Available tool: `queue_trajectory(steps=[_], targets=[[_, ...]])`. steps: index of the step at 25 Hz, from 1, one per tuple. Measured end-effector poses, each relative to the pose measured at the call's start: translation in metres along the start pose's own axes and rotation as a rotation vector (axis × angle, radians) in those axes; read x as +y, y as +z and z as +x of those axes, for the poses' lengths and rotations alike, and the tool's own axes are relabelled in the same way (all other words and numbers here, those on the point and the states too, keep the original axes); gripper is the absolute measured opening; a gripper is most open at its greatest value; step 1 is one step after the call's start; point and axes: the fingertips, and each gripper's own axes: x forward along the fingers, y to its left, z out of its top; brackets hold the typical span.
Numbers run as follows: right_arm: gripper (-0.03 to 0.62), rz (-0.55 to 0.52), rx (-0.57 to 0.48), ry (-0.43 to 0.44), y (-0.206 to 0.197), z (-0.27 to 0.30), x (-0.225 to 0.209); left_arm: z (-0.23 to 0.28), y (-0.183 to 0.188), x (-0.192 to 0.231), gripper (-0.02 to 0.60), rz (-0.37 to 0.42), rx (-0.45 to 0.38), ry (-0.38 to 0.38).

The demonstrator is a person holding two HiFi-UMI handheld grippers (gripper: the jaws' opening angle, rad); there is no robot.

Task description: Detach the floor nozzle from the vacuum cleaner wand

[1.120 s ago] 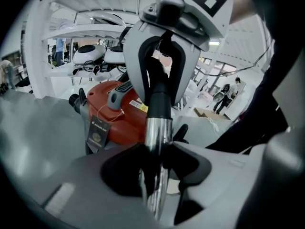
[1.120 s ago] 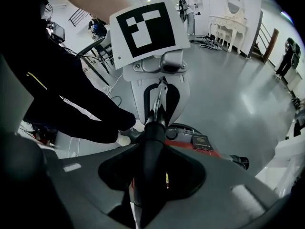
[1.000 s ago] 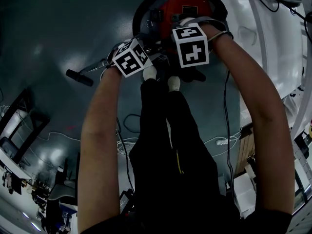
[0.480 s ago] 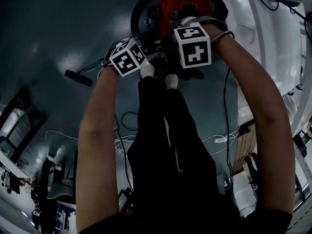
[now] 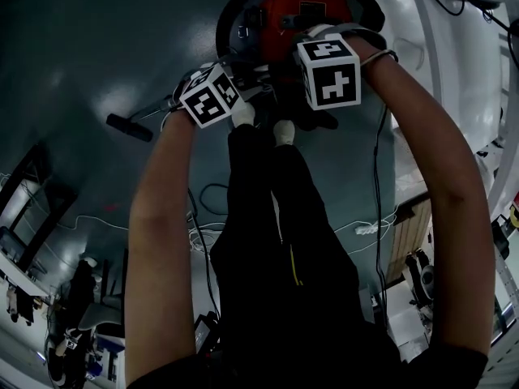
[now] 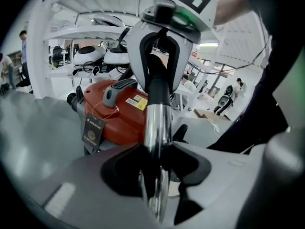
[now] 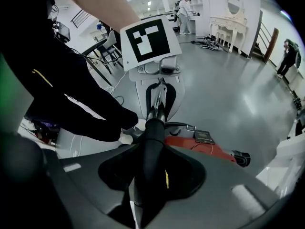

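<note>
Left gripper (image 5: 209,96): clamping the wand (image 5: 159,108); floor nozzle (image 5: 130,127) sitting on the floor (image 5: 81,39), far end.
Left jaws: pinching its chrome tube (image 6: 156,128), probably stiff and slick.
Right gripper (image 7: 148,158): squeezing the black upper section (image 7: 153,132); I'm guessing grabbing the nozzle itself is smarter.

I can read no text here. The dark hang tag (image 6: 92,130) on the red vacuum cleaner (image 6: 125,120) carries print too small, and its stickers (image 6: 135,101) blur.
</note>
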Motion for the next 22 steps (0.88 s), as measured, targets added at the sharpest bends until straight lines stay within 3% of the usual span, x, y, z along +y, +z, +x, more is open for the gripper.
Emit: queue_trajectory(steps=[5,10,22], targets=[[0.150,-0.028,0.014,-0.005,-0.005,-0.006,0.001,0.002,0.007,-0.001,0.167,0.082,-0.007,0.068],[0.154,-0.044,0.015,-0.031,-0.006,-0.006,0.001,0.004,0.006,-0.002,0.164,0.065,0.067,0.065],[0.149,-0.028,0.007,-0.069,0.004,0.002,0.003,0.009,0.001,-0.005,0.164,0.045,0.124,0.031]])
